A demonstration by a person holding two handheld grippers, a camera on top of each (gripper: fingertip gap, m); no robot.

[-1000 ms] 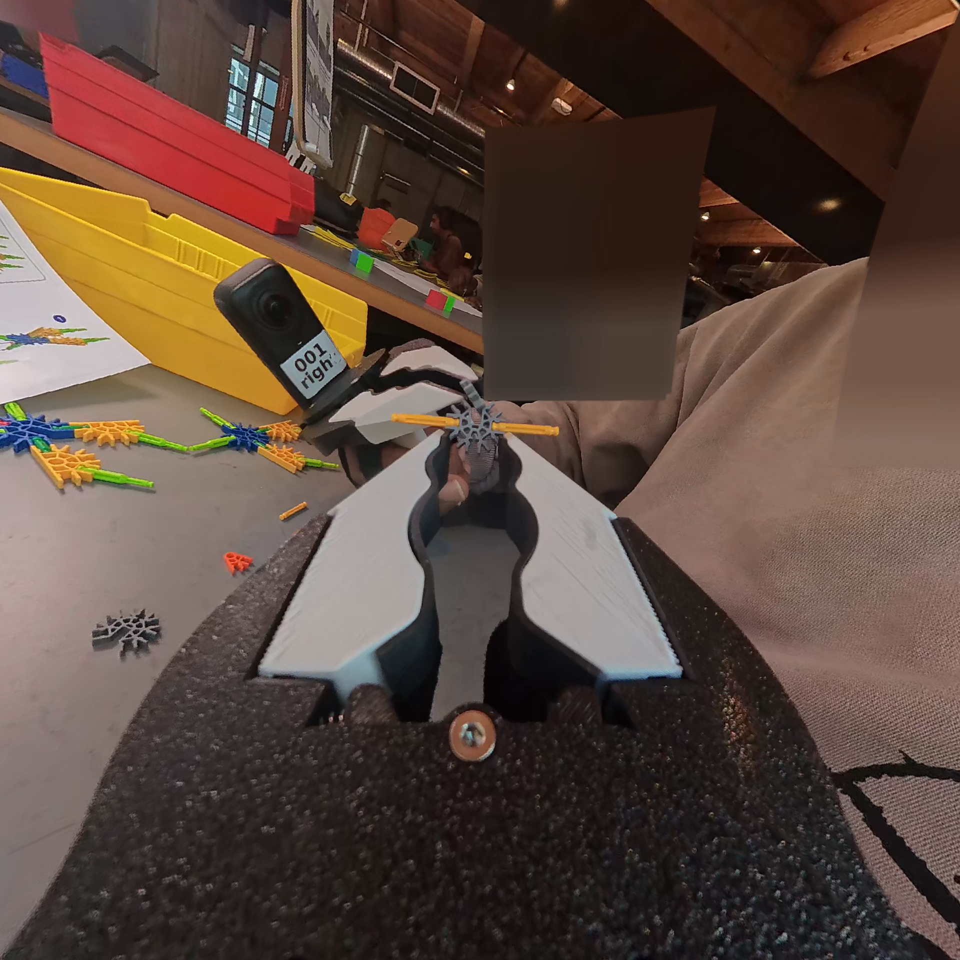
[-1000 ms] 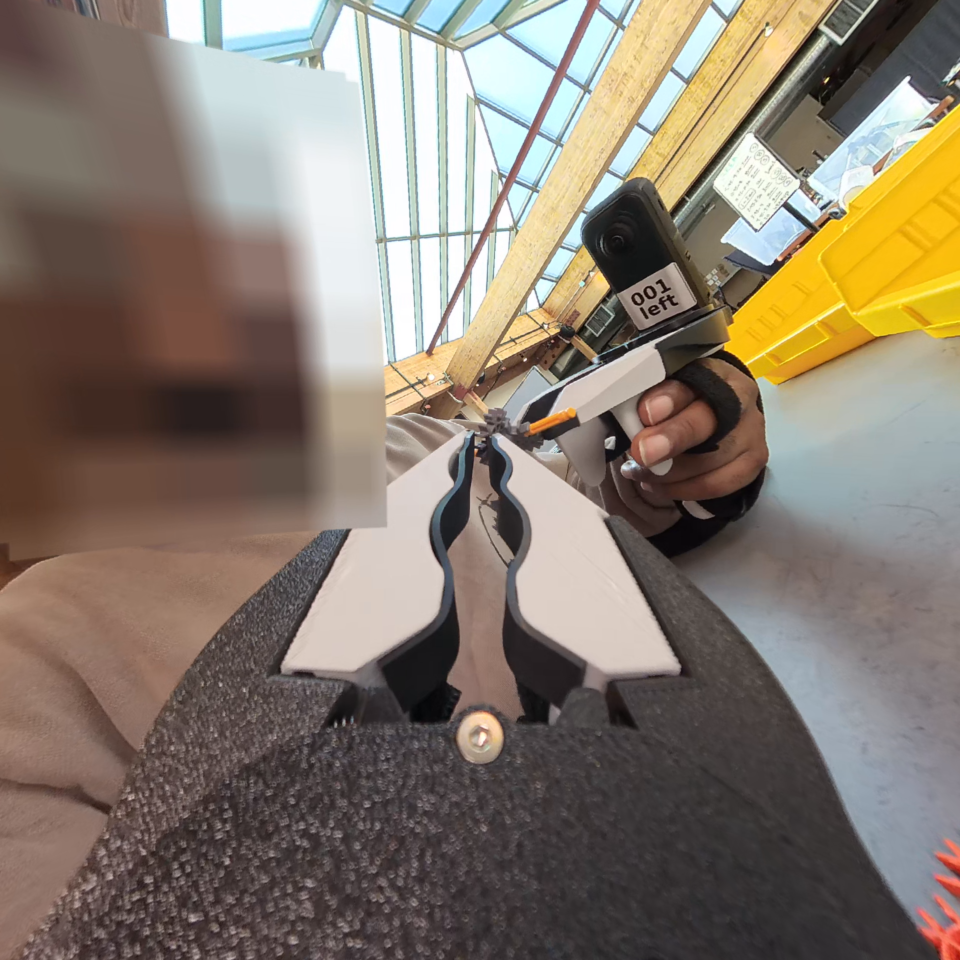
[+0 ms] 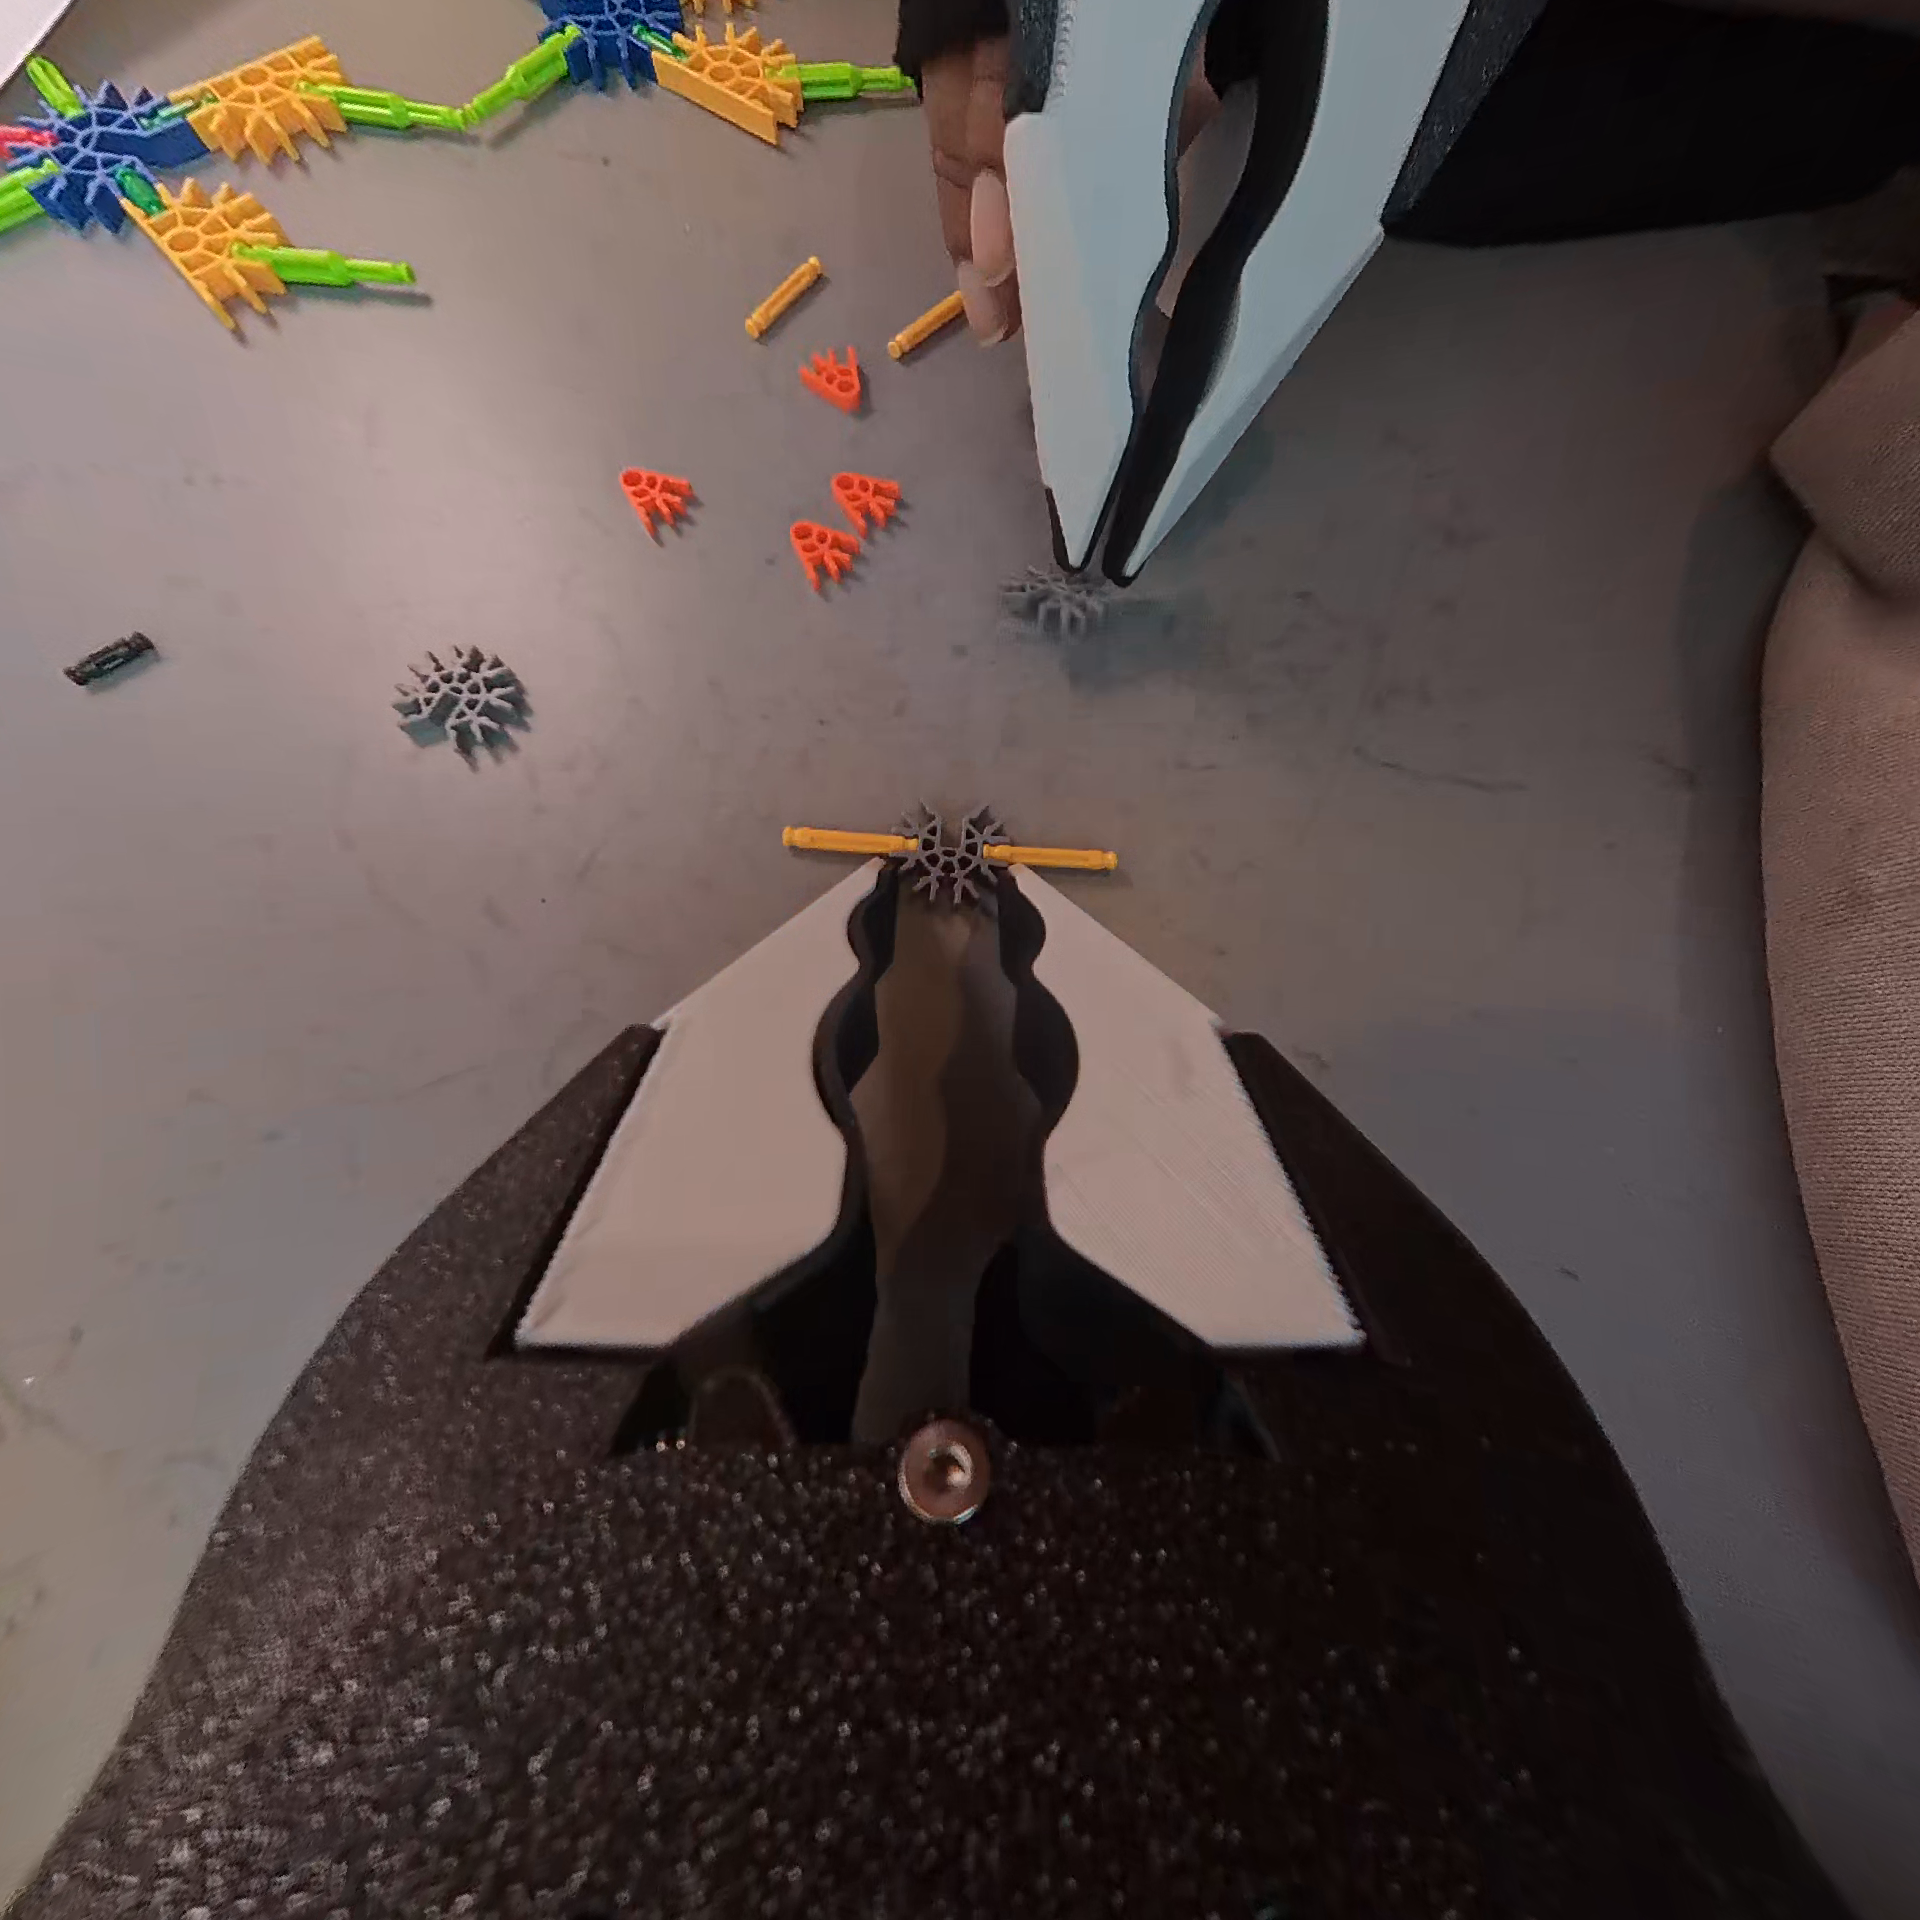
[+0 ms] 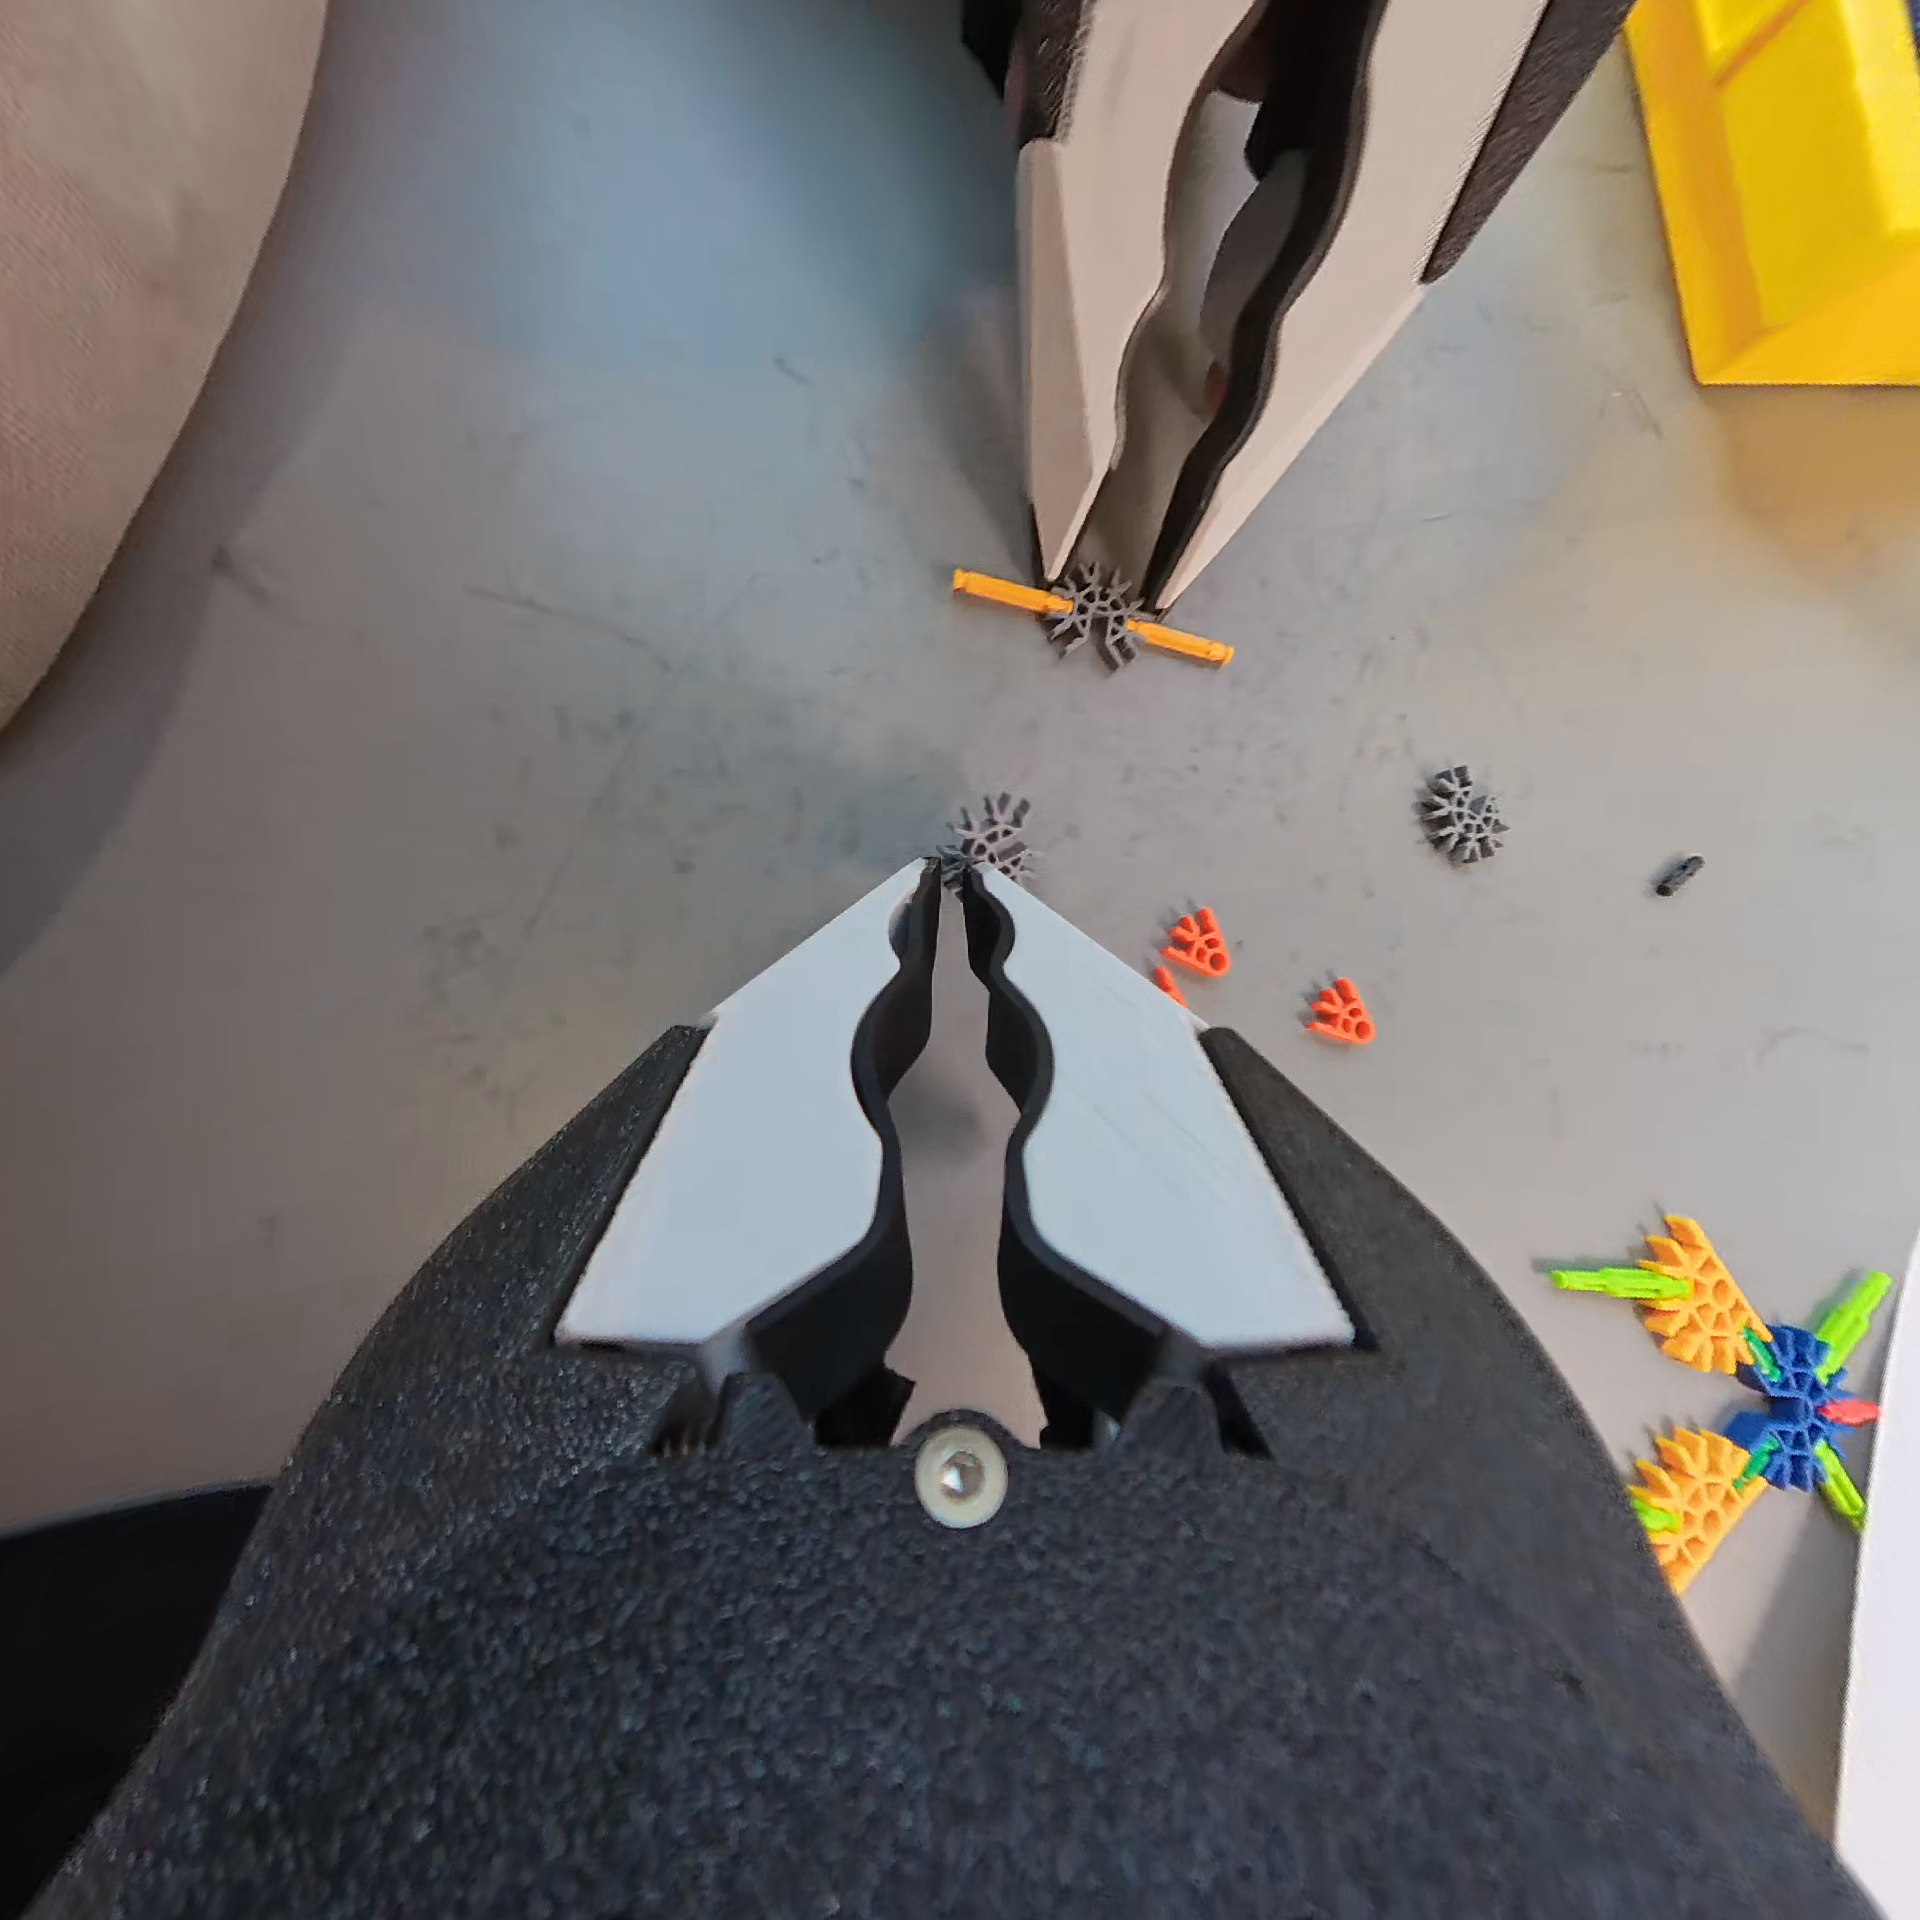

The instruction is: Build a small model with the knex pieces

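Observation:
My left gripper (image 3: 948, 883) is shut on a grey snowflake connector (image 3: 951, 854) with an orange rod (image 3: 831, 837) sticking out on each side, held low over the grey table (image 3: 1351, 883). It also shows in the right wrist view (image 4: 1091, 618). My right gripper (image 4: 951, 873) points down at the table, its jaws nearly together on the edge of a second grey connector (image 4: 995, 831), which touches or nearly touches the table. In the left wrist view the right gripper (image 3: 1091, 566) and this connector (image 3: 1051, 605) sit just beyond my left gripper's piece.
On the table lie a loose grey connector (image 3: 462, 698), several small orange connectors (image 3: 655, 499), two loose orange rods (image 3: 784, 298), a short black piece (image 3: 109, 660) and a blue, yellow and green assembly (image 3: 208, 135). A yellow bin (image 4: 1787, 187) stands nearby. A beige sleeve (image 3: 1839, 727) borders the table. There is about 7 centimetres between the tips of the two grippers.
Both grippers have swung down from in front of the person to point at the table. Each still holds its grey connector, and they have moved apart.

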